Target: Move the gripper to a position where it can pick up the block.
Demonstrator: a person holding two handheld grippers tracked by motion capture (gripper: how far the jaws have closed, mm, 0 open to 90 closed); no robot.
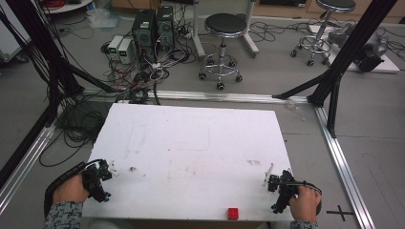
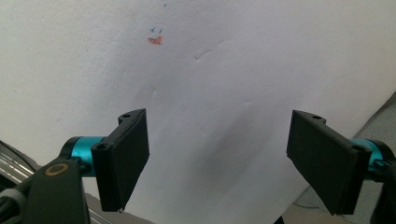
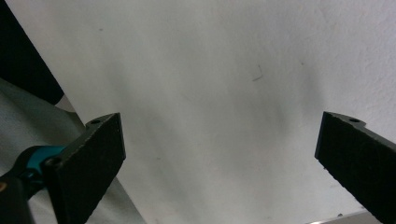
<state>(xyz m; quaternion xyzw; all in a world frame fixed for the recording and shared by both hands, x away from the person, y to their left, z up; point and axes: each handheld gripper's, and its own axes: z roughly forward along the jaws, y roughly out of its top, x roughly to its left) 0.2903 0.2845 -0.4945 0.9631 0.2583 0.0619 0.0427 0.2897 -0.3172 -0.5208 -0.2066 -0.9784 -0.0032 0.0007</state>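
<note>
Red block (image 1: 233, 213) sits at the near edge of the white tabletop (image 1: 191, 143), right of centre, touching nothing. Left tongs (image 1: 106, 172) rest at the near left corner of the tabletop, held in the left hand (image 1: 70, 189); right tongs (image 1: 268, 182) at the near right edge, held in the right hand (image 1: 303, 202). Block lies between the two, nearer the right tongs, apart from both. Left gripper view: left tongs (image 2: 217, 158) wide open, nothing between the jaws, bare white tabletop (image 2: 224, 84) under them, small orange-and-blue mark (image 2: 155, 39) farther ahead. Right gripper view: right tongs (image 3: 219, 163) wide open, holding nothing, tabletop (image 3: 210, 93) beneath with a faint short scratch (image 3: 258, 73). Beyond the tabletop, on the floor: black stool (image 1: 223, 43), second stool (image 1: 325, 28) far right, computer towers (image 1: 153, 26) with tangled cables (image 1: 143, 71), black frame struts (image 1: 344, 52).
</note>
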